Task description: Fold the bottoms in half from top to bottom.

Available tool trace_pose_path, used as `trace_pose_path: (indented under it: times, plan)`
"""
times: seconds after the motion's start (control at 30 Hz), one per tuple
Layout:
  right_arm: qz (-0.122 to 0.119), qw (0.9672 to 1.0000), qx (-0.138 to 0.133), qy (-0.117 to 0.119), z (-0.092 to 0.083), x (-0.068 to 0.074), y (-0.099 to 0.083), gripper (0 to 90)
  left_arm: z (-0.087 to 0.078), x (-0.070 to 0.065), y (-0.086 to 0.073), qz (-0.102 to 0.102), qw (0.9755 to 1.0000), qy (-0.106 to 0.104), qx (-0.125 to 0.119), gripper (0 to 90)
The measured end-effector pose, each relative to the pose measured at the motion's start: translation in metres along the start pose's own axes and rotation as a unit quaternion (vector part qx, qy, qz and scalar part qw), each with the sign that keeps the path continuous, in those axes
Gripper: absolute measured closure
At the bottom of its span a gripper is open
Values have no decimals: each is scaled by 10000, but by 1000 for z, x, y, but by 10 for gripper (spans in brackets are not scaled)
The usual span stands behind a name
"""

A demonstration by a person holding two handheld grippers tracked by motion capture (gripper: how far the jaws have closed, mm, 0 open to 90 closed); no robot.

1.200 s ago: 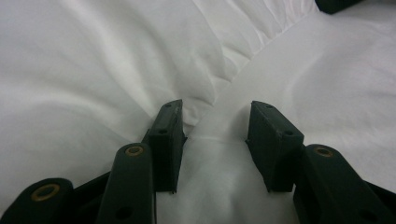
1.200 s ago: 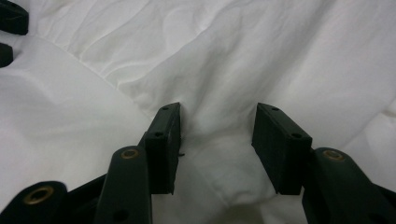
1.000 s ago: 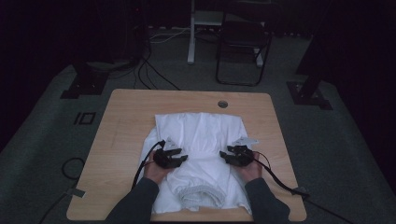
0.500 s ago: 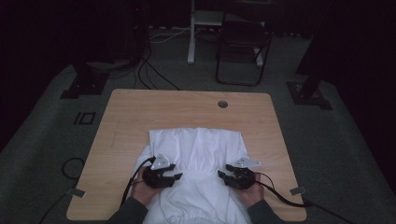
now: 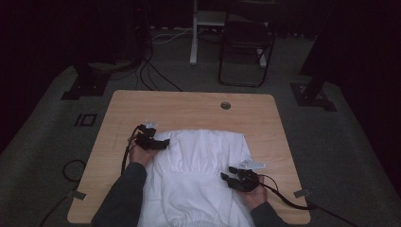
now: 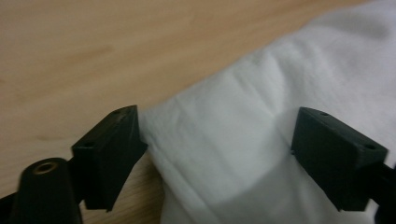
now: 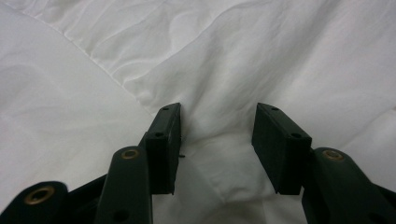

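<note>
1. Dark grey carpet floor (image 5: pixel 47 156) surrounds the table; a black folding chair (image 5: pixel 246 47) and a white stand post (image 5: pixel 194 33) sit at twelve o'clock, half lost in shadow, with black cables (image 5: pixel 151 75) trailing toward eleven.
2. Pale wooden rectangular table (image 5: pixel 189 106) has a round cable hole (image 5: pixel 225 105) near its far edge.
3. White crumpled cotton cloth (image 5: pixel 198 170) covers the table's near middle; its near end is cut off by the picture's bottom edge at six o'clock.
4. The left gripper (image 5: pixel 158 143), at the cloth's ten o'clock corner, has just been opening; its jaws stand wide apart with the cloth's edge lying loose between them.
5. The right gripper (image 5: pixel 229 178), at four o'clock, has jaws part-open around a raised fold; whether the pads (image 7: pixel 168 140) press it is hard to make out.
</note>
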State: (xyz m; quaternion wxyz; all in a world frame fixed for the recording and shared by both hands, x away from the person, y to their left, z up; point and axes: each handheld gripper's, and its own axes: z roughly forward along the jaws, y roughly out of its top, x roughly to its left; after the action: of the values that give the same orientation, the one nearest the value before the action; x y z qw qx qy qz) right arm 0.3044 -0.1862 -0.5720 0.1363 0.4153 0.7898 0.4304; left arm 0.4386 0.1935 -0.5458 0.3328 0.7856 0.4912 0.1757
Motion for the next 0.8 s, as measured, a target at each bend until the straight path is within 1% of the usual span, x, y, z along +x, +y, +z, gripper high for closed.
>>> trace_pose_path:
  times: [0.1, 0.17, 0.23, 0.33, 0.37, 0.4, 0.43, 0.47, 0.57, 0.63, 0.77, 0.8]
  plan:
    - [4, 10000, -2, 6, 0, 0, 0, 514, 5, 3, -2, -30, 10000, -67, 56, 147]
    - [2, 10000, -1, 5, 0, 0, 0, 514, 5, 4, -3, -6, 10000, -81, 56, 143]
    - [2, 10000, -2, 3, 0, 0, 0, 514, 6, 3, -2, 28, 9999, -143, 66, 144]
    - [0, 10000, -3, 3, 0, 0, 0, 514, 5, 0, -3, 90, 9997, -222, 52, 171]
    - [-1, 10000, -2, 3, 0, 0, 0, 514, 4, -1, -3, 94, 9995, -288, 36, 254]
    - [-1, 10000, -2, 3, 0, 0, 0, 514, 3, -2, -3, 100, 9993, -365, 23, 254]
    - [2, 10000, -3, 4, 0, 0, 0, 514, 3, -2, -3, 122, 9990, -426, 23, 367]
    - [2, 10000, -3, 4, 0, 0, 0, 514, 2, -3, -3, 111, 9986, -515, 33, 367]
    - [2, 10000, -3, 4, 0, 0, 0, 514, 1, -5, -3, 165, 9975, -682, 91, 586]
    - [5, 10000, -2, 4, 0, 0, 0, 513, 1, -6, -4, 149, 9970, -745, 107, 716]
    - [5, 10000, 4, 6, 0, 0, 0, 513, 1, -6, -3, 114, 9968, -789, 116, 748]
    - [55, 9998, 150, 122, -1, -3, 5, 517, 1, -6, -3, 145, 9966, -800, 126, 751]
